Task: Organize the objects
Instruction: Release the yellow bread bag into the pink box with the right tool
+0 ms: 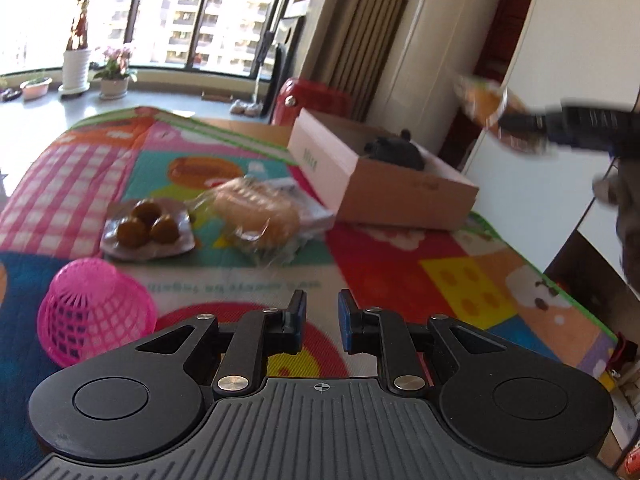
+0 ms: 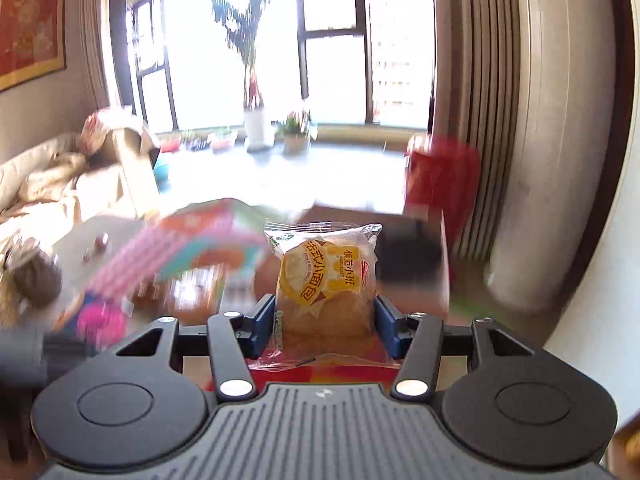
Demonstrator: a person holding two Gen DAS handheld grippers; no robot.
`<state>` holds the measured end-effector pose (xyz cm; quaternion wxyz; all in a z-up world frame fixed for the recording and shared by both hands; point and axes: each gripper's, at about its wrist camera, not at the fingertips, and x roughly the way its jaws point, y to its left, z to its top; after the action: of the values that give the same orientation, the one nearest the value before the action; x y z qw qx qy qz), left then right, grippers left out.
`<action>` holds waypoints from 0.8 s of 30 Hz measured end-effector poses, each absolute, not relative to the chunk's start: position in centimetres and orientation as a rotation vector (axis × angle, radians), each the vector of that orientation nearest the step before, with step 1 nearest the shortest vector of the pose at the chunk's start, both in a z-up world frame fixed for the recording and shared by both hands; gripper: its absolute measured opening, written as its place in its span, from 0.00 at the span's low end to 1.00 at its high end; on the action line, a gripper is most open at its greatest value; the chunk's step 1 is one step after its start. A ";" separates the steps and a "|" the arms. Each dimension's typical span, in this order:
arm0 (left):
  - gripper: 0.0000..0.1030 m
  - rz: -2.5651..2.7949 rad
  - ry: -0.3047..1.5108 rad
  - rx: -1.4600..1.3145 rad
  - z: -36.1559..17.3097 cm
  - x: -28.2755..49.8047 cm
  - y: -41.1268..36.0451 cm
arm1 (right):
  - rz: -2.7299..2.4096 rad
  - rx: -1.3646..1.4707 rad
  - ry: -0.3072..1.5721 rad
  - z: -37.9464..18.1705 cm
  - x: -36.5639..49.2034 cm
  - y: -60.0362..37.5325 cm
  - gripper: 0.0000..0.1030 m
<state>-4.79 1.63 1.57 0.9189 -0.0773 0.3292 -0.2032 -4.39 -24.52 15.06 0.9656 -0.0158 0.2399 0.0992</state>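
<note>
My right gripper (image 2: pixel 325 312) is shut on a wrapped bread packet (image 2: pixel 326 280) and holds it in the air; it shows blurred in the left wrist view (image 1: pixel 486 106), high above the cardboard box (image 1: pixel 380 184). The box holds a dark object (image 1: pixel 396 152). My left gripper (image 1: pixel 322 312) is empty above the colourful mat (image 1: pixel 400 264), its jaws a little apart. On the mat lie another wrapped bread (image 1: pixel 256 216), a packet of brown balls (image 1: pixel 146 226) and an upturned pink mesh basket (image 1: pixel 94 316).
A white packet (image 1: pixel 308 204) lies under the bread by the box. A red appliance (image 1: pixel 312 100) stands behind the box. White cabinet panels (image 1: pixel 560 80) rise at the right. Potted plants (image 1: pixel 114 72) stand by the window. A sofa (image 2: pixel 48 184) is at the left.
</note>
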 end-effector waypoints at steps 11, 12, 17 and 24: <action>0.18 -0.340 0.660 -0.162 1.9 -4.7 3.7 | 0.136 0.051 0.545 11.7 -1.0 -23.6 1.00; 0.18 -0.323 0.660 -0.181 1.9 -4.4 3.9 | 0.126 0.048 0.554 10.5 -1.7 -23.7 1.00; 0.18 -0.253 0.685 -0.314 1.7 -2.8 5.0 | 0.131 0.085 0.634 4.6 -5.0 -24.3 1.00; 0.19 -0.233 0.746 -0.535 1.7 2.5 4.8 | 0.124 0.134 0.676 0.9 -6.0 -24.8 1.00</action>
<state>2.54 4.84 1.72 0.8899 -0.2578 0.3593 -0.1121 -6.04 -24.76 0.95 0.9394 0.0656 0.3309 0.0608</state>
